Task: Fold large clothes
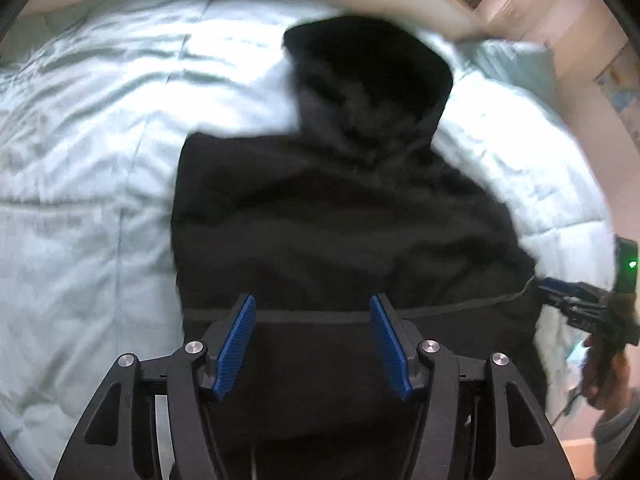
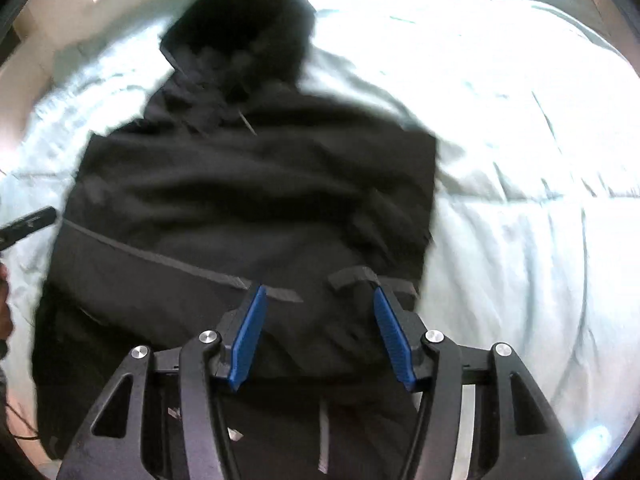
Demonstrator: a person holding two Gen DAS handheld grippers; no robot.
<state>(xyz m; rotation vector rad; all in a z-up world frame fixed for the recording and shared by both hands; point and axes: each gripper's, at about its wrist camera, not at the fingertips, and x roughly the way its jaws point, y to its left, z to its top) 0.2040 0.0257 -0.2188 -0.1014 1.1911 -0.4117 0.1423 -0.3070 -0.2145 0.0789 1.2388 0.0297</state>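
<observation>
Lying on the pale blue bed cover (image 1: 80, 160) is a big black hoodie (image 1: 340, 220), hood at the far end. Its sides look tucked in already, so it seems partly folded. The bottom half is not yet folded up. The left gripper (image 1: 312, 344) and right gripper (image 2: 320, 340) both gape wide above the near hem, holding nothing.

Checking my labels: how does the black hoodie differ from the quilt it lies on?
The hoodie is black; the quilt is pale blue-green. The hoodie is smaller and lies on top, with the quilt spreading past it on both sides. The quilt has stitched seams; the hoodie has a hood. Both are soft and wrinkled.
</observation>
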